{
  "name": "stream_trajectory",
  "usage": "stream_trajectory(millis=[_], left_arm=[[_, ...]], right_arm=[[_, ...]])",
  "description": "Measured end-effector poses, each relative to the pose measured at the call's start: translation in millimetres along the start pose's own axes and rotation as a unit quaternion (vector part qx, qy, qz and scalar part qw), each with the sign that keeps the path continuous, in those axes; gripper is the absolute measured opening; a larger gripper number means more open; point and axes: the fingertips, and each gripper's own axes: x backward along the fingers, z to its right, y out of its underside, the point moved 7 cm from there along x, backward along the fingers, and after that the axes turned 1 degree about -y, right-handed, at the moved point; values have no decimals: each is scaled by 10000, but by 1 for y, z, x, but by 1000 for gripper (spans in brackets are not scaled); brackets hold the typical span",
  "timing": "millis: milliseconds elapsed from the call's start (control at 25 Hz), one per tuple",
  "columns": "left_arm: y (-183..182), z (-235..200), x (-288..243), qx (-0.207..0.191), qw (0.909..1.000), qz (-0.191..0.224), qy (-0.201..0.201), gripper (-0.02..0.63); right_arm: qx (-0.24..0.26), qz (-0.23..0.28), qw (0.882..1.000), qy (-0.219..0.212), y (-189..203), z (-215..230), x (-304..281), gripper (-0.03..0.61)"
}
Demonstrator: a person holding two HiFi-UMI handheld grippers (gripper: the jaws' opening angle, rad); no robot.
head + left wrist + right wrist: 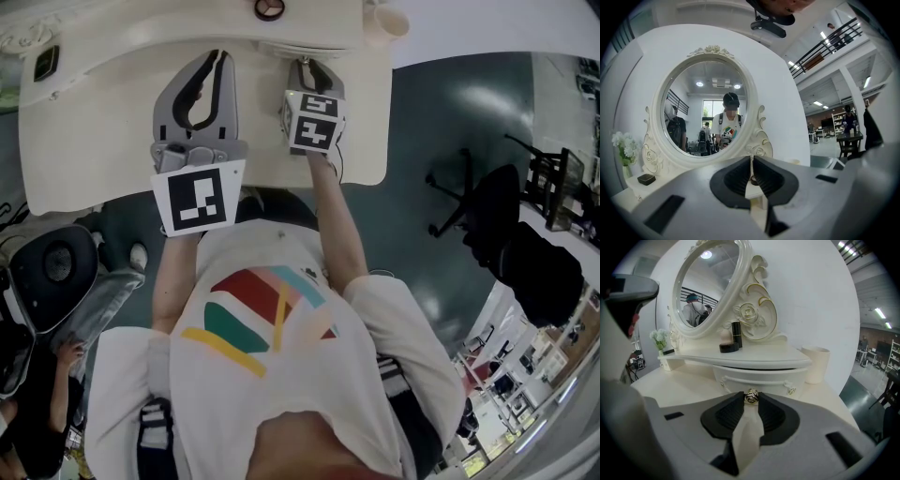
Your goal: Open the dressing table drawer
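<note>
The white dressing table [112,131] fills the top of the head view. Its small drawer [759,375] sits under the raised shelf, with a curved front and a gold rose-shaped knob [751,396]. My right gripper [751,399] is shut on that knob, its fingertips on either side of it. In the head view the right gripper [312,64] reaches the drawer front [302,49] at the table's middle. My left gripper [220,58] hovers over the tabletop to the left, jaws together and holding nothing. It faces the oval mirror [705,110]; the left gripper [751,160] touches nothing.
A cream cup [815,364] stands right of the drawer. On the shelf are a dark tube [736,333] and a black round case [728,347]. White flowers [623,145] and a small black box [647,179] sit at the table's left end. An office chair [492,216] stands right.
</note>
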Motion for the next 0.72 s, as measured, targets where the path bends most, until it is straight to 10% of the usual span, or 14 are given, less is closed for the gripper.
stream_trajectory(millis=[720], left_arm=[[-8,13,14,-171,9998,52,58,19]], right_arm=[[18,-11,9999,-118,13,-4,19,83]])
